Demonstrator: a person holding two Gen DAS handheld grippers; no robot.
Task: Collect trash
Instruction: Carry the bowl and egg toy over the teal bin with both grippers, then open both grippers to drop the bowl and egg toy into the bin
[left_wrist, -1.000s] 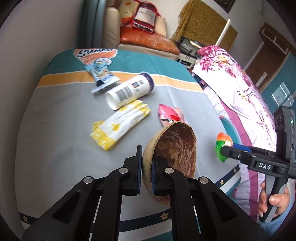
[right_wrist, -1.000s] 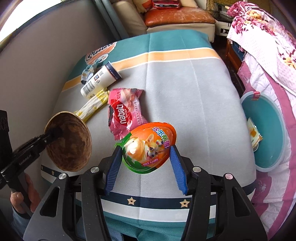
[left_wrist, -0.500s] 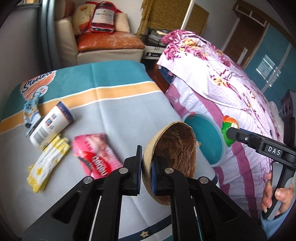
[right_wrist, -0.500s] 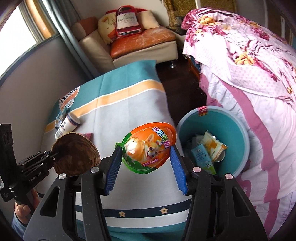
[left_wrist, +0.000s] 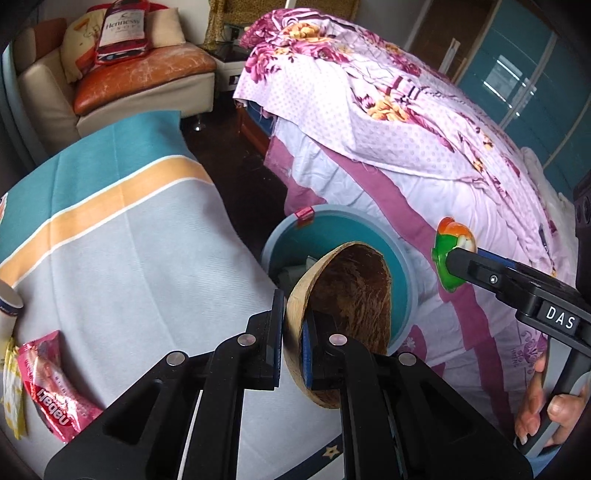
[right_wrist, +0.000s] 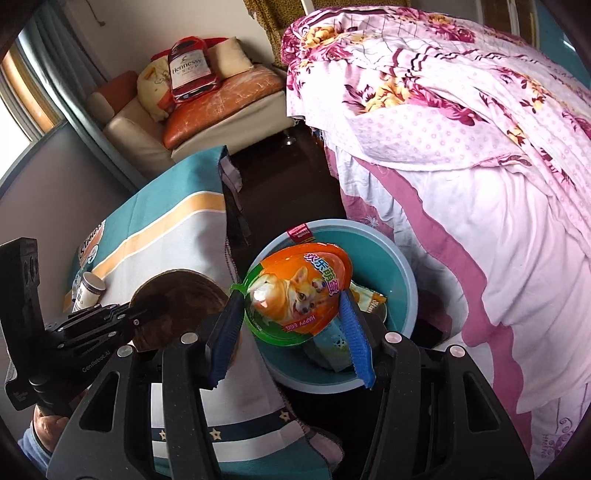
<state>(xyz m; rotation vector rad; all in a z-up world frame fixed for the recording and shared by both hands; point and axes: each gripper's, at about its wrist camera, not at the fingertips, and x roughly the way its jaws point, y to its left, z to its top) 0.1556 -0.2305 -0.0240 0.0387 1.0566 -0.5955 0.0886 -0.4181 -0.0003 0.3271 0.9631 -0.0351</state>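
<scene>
My left gripper (left_wrist: 293, 325) is shut on the rim of a brown coconut shell half (left_wrist: 351, 295), held over the table edge next to the blue bin (left_wrist: 402, 258). My right gripper (right_wrist: 291, 325) is shut on an orange and green egg-shaped toy pack (right_wrist: 295, 291) with a dog picture, held above the blue bin (right_wrist: 402, 280). The bin holds several wrappers (right_wrist: 365, 299). The egg pack (left_wrist: 450, 254) and right gripper also show in the left wrist view. The shell (right_wrist: 173, 295) shows in the right wrist view.
A pink snack wrapper (left_wrist: 51, 387), a yellow wrapper (left_wrist: 11, 395) and a white cup (right_wrist: 88, 290) lie on the striped tablecloth (left_wrist: 129, 240). A bed with a floral pink cover (right_wrist: 461, 166) stands right of the bin. A sofa (right_wrist: 207, 110) is behind.
Both grippers have swung right, from over the table to the blue bin. The egg pack now hangs above the bin and the shell is at its near side.
</scene>
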